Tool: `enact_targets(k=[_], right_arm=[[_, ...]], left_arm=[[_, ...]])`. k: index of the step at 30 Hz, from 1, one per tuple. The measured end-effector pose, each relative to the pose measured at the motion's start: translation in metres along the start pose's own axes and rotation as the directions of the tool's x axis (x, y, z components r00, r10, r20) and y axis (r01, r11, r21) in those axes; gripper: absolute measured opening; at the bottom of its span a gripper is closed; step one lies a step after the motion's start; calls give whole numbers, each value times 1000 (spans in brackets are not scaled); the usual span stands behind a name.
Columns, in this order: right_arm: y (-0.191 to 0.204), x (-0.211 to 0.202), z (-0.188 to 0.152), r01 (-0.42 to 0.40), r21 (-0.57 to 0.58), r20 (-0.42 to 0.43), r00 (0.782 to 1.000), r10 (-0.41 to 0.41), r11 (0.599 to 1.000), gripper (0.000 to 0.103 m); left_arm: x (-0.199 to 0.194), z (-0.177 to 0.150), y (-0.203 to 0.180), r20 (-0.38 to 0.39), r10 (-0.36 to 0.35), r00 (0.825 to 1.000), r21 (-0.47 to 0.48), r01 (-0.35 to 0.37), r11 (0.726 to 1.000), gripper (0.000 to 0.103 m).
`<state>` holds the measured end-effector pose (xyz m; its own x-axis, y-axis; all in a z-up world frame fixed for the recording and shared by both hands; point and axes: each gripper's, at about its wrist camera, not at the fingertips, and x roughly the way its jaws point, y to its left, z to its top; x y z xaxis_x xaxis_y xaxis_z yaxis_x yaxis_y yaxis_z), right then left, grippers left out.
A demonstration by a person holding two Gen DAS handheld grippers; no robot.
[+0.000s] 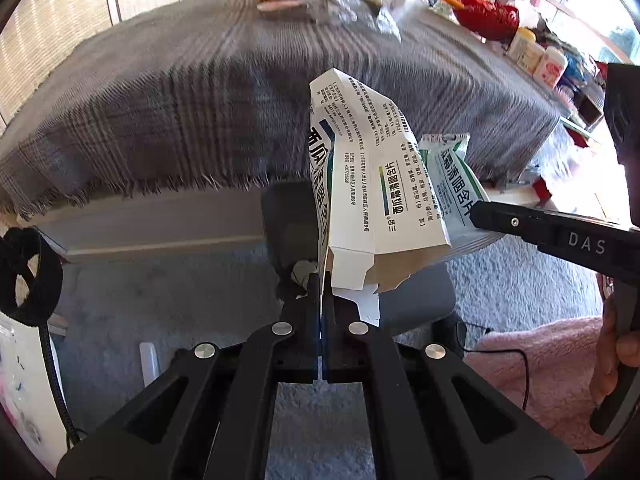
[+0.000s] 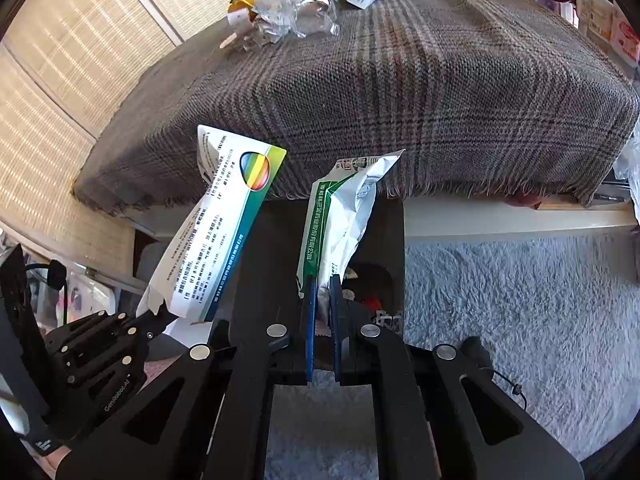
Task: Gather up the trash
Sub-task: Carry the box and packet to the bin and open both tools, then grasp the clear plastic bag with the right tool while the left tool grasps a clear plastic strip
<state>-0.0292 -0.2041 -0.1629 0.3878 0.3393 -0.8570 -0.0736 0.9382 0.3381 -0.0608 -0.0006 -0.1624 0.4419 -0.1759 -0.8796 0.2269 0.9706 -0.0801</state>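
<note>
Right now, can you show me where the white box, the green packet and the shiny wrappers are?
white box [image 1: 384,184], left wrist view, printed side panel
green packet [image 2: 340,216], right wrist view, middle of packet
shiny wrappers [image 2: 296,12], right wrist view, crumpled middle

"DAS" on the right gripper [image 1: 480,216] — seemingly "GenRobot.AI" on the left gripper [image 2: 154,320].

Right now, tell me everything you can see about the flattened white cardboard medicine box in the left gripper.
The flattened white cardboard medicine box is crushed, with an open, torn bottom flap showing brown inside. It carries black Chinese print and a green-blue stripe; the right wrist view shows a rainbow-coloured emblem on its other face. The left gripper pinches its lower edge, holding it upright and tilted in the air before the plaid-covered table.
</note>
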Motion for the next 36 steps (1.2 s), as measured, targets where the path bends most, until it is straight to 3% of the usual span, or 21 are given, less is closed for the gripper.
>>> enact_targets(k=[7,15,24,25,26,27,28,34,36], right_arm=[[-4,20,-5,3,28,-58,998,-1,1000,8],[-8,29,-3,2,54,-93,996,3,999,11],[-8,31,-2,14,59,-88,996,-9,998,13],[-9,31,-2,16,62,-84,996,-11,998,16],[-10,30,-1,18,66,-82,997,-13,998,30],[-11,29,-1,23,69,-75,997,-17,997,53],[-11,27,-1,29,69,-63,998,-24,997,60],[-7,20,7,22,66,-47,999,-19,998,63],[-4,17,13,12,61,-43,999,-9,998,67]], left_arm=[[29,-4,-3,-88,-16,996,-3,16,1000,0],[46,-5,2,-135,-36,990,-29,32,999,0],[47,-4,0,-133,-35,991,-39,30,999,14],[48,-3,-1,-130,-34,991,-42,29,999,15],[46,-3,2,-128,-35,991,-45,29,999,17],[45,-2,2,-125,-36,992,-49,30,998,20],[44,-1,2,-121,-36,992,-50,30,998,21],[31,7,4,-100,-38,994,-48,33,998,35],[24,13,5,-84,-35,996,-42,31,999,46]])
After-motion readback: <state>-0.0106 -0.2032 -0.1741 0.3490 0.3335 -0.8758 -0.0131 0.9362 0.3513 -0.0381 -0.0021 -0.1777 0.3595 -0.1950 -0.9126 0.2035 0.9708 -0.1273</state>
